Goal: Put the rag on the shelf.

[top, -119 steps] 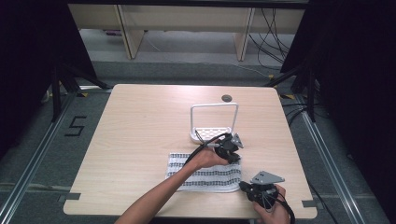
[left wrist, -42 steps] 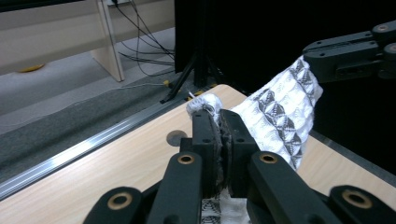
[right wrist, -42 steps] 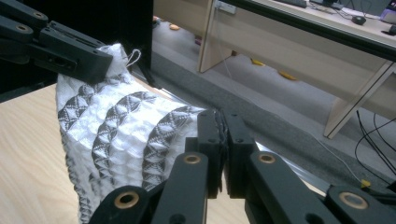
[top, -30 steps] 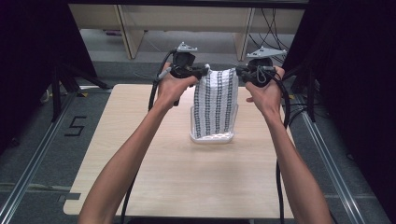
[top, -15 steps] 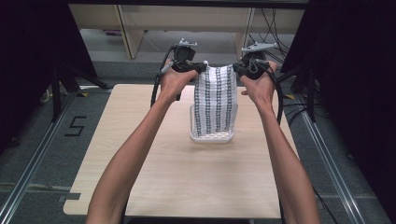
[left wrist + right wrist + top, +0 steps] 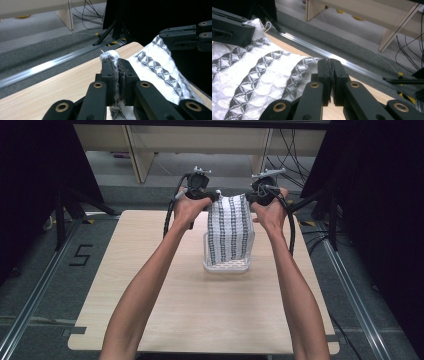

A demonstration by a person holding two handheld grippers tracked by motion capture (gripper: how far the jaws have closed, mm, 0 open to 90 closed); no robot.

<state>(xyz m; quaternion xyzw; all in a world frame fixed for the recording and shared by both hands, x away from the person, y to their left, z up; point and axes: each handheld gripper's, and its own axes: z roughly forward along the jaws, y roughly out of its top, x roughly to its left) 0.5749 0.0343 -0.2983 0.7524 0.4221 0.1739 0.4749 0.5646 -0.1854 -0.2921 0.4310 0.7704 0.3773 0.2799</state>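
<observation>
High view: woven patterned cloth (image 6: 230,227) over wire rack (image 6: 226,265).

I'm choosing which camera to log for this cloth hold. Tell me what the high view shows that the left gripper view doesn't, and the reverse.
High view alone: both forearms, the whole table, the white rack under the hanging cloth, and the "5" floor mark.

Left gripper view alone: a bunched cloth corner pinched between the left hand-held gripper jaws, seen close.

Both: the patterned cloth stretched between the two hand-held grippers, the right hand-held gripper, and the wooden tabletop.
</observation>
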